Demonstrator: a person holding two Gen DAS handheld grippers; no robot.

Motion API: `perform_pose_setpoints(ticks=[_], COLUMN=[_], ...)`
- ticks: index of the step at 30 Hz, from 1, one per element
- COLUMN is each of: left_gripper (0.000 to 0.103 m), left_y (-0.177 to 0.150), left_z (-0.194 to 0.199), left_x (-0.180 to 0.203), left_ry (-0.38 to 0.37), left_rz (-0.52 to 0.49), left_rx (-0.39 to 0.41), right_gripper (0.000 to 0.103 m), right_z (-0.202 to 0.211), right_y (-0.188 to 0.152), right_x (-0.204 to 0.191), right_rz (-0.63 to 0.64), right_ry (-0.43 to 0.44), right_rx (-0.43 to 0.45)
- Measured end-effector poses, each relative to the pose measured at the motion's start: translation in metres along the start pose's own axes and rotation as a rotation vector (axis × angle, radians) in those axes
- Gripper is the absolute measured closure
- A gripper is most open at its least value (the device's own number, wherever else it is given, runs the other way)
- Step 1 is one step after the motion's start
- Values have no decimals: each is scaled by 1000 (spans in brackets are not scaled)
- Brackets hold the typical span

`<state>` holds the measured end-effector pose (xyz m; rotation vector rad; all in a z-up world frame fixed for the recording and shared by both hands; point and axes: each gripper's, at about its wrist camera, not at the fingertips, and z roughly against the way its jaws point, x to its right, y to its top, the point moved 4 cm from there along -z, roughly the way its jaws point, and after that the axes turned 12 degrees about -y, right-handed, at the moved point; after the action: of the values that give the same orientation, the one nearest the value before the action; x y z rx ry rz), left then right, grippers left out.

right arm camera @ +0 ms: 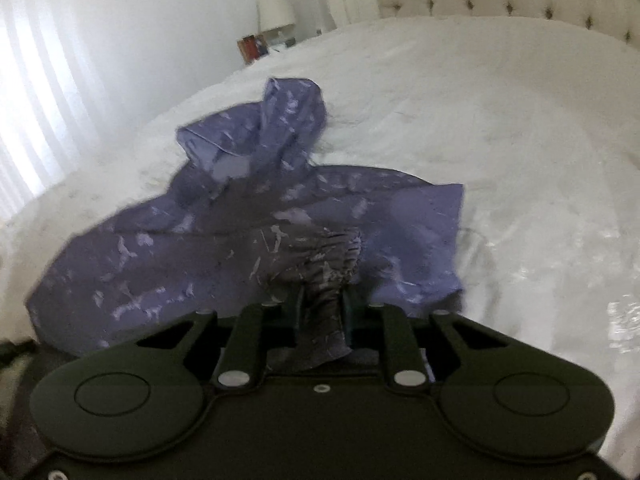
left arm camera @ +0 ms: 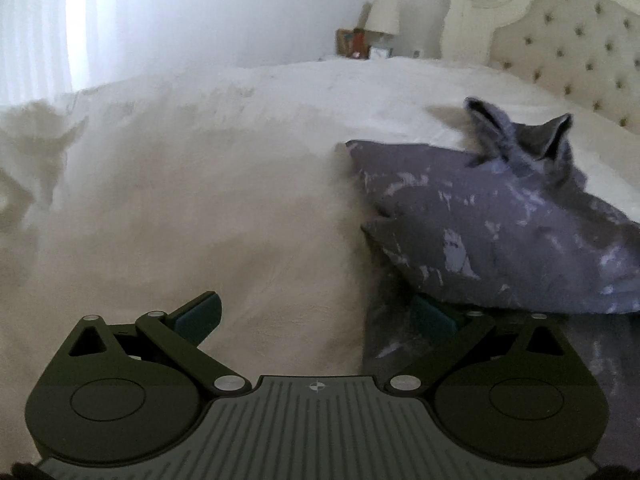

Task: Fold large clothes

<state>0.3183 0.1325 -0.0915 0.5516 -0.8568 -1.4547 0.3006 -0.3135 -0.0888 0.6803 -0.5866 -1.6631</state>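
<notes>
Right now my right gripper (right arm camera: 320,304) is clamped on a bunched, gathered edge of the purple garment (right arm camera: 248,216) at the bottom centre of the right wrist view — cloth is pinched between both pads and a tail of it spills back toward the camera. My left gripper (left arm camera: 316,316) stands with its jaws wide apart and nothing between them; its right-hand finger (left arm camera: 434,314) sits just against the near hem of the same garment (left arm camera: 500,216), which fills the right half of that frame.

The garment lies crumpled on the white bedspread (right arm camera: 500,128), with 1 part heaped up toward the upper middle of the right wrist view and the rest spread low toward the lower left. I judge it light, soft and limp — it will sag and drag rather than hold any shape, and a thin pinch could slip out. The gathered band looks thicker, so it should grip well. For the left I would look for a matching edge or corner, not a loose middle fold, so the cloth hangs flat between 2 holds.
</notes>
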Motion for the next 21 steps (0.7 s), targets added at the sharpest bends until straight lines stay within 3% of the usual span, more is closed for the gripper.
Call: perform_pose_setpoints(ticks=[3,5,6,7,9,11,13,15,19,21], left_gripper=[1,1,1,1,1,1,1,1,4,13], left_y=[10,20,25,30,41,52,65,76,96,103], left_z=[5,10,12,14,14,11,5,-4,-32,-50], left_x=[10,21,28,34,46,57,67,77,93,100], left_ry=[-13,-31,-42,-54,-76,-105,-137,-148,-156,-172], left_rz=[-28,-58,-78,-99,-134,-159,-165,-158,-164,-182], left_rx=[-1,7,12,16,17,14,18,18,18,12], right_gripper=[66,62,52,40,31,30,14,4,1,1], right_z=[-15,-17,-14,-11,2,13,22,27,20,4], right_y=[-10,-13,-13,-12,-5,5,18,32,57,68], right_x=[4,5,5,6,6,3,-2,-6,-20,-30], right_rz=[-3,0,-12,-23,-34,-19,-2,9,62,99], right_ry=[-5,-8,-4,-2,1,3,2,-6,-60,-60], right_rx=[-68,-59,-56,-47,-4,40,74,99,113,96])
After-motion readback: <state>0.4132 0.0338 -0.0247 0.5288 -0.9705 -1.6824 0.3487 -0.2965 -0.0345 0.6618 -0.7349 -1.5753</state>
